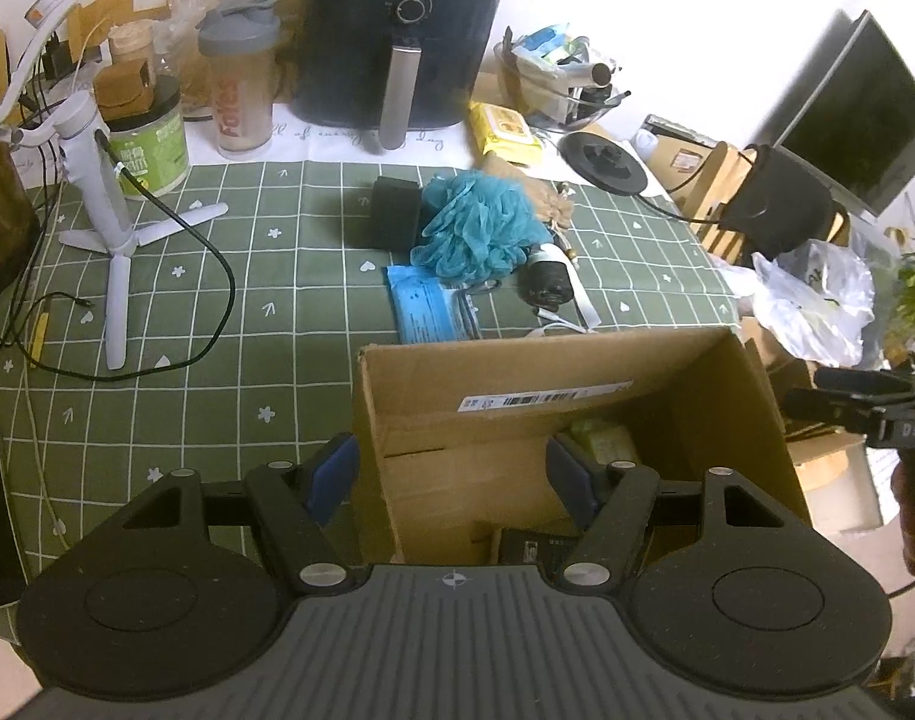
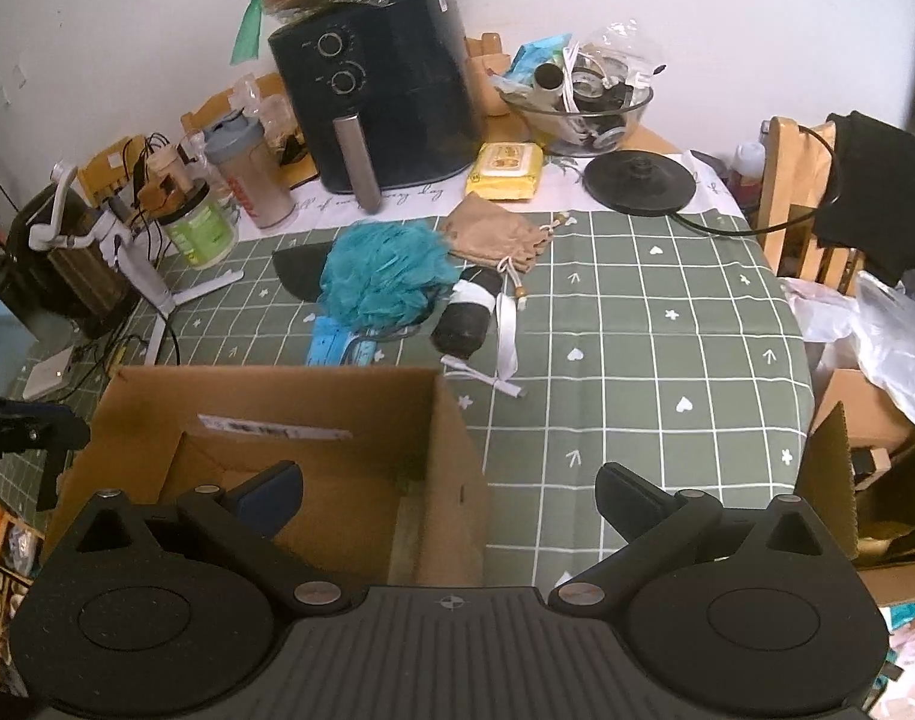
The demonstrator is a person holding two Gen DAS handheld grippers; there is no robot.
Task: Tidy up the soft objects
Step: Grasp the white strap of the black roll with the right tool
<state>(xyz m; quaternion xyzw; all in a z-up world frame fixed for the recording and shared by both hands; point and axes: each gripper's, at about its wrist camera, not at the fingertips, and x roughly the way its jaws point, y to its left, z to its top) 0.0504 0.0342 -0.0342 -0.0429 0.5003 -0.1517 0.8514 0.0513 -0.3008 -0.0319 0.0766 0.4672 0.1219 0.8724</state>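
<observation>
A teal mesh bath pouf [image 1: 478, 225] [image 2: 382, 273] lies mid-table beside a black sponge block [image 1: 391, 210], a tan drawstring pouch [image 2: 499, 237], a black fabric roll with a white band [image 1: 547, 279] [image 2: 466, 312] and a blue packet [image 1: 430, 303]. An open cardboard box [image 1: 667, 372] [image 2: 451, 438] stands at the near edge, with a yellowish item inside [image 1: 601, 441]. My left gripper [image 1: 451, 471] is open and empty, straddling the box's left wall. My right gripper [image 2: 448, 495] is open and empty over the box's right corner.
A black air fryer [image 1: 403, 30] [image 2: 385, 78], shaker bottle [image 1: 241, 78], green jar [image 1: 151, 141], white tripod [image 1: 106, 204] with cables, yellow wipes pack [image 2: 505, 171], glass bowl of clutter [image 2: 583, 102] and kettle base [image 2: 640, 183] line the back. A wooden chair [image 2: 805, 198] stands right.
</observation>
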